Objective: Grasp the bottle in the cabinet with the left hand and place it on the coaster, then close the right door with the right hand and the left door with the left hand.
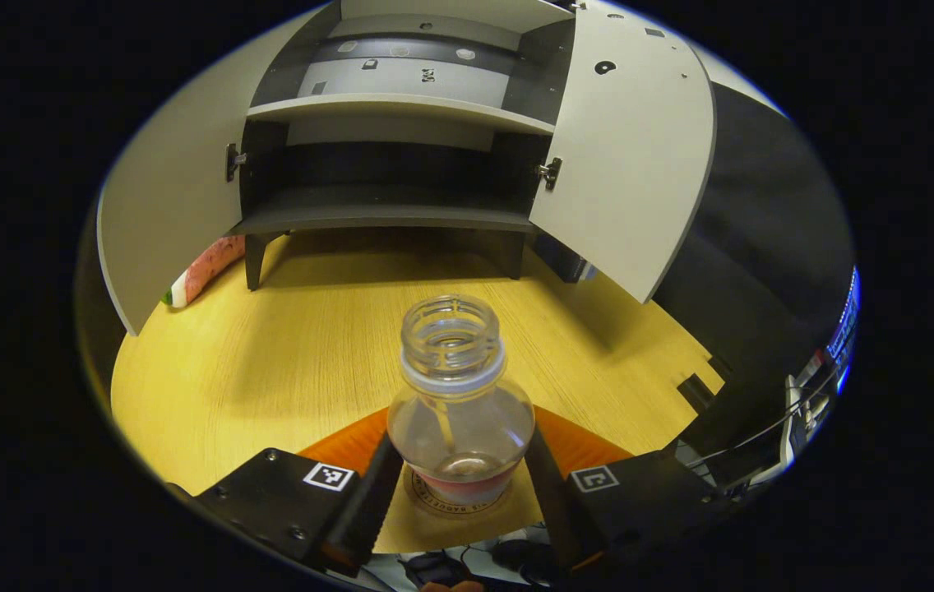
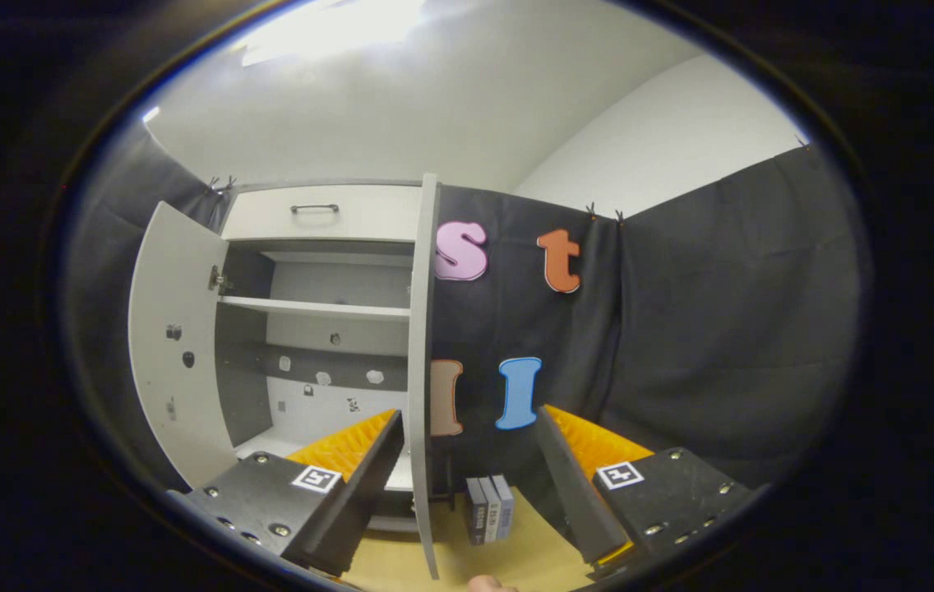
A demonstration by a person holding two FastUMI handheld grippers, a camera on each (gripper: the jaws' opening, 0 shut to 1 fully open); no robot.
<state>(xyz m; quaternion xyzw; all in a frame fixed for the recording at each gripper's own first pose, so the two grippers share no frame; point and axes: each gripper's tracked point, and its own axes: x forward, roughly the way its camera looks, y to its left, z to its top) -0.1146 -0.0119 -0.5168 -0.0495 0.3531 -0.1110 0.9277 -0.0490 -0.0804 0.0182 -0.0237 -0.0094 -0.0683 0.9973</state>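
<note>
- The bottle [image 1: 460,395] is out of the cabinet [image 1: 401,156] and standing upright on the round coaster [image 1: 457,498] on the wooden table [image 1: 270,362] — by my read, the first step is all but finished.
- In the left gripper view, the left gripper [image 1: 459,485] has a finger on each side of the bottle's lower body. They sit right against the glass, but I cannot tell whether they press on it or have just let go.
- So what is left on this side looks like a release and a pull-back, then the left door [image 1: 163,205].
- Both doors hang wide open: the left door swung out to one side, the right door [image 1: 631,156] to the other, hinges showing. Neither closing step is done.
- The cabinet's shelves look bare of anything to fetch.
- Over to the right gripper view: the right gripper [image 2: 467,485] has its fingers spread apart, holding nothing.
- The right door's edge [image 2: 422,370] runs straight up between those fingers, seen edge-on — a good start for pushing it closed, I'd say.
- Small dark boxes [image 2: 490,508] stand on the table just beyond that door edge, not part of the job.
- Now the bottle itself: clear, uncapped, threaded neck open at the top with a pale ring beneath it.
- It has rounded shoulders, a reddish band low on its body, and a little liquid at the bottom — otherwise it looks nearly empty.
</note>
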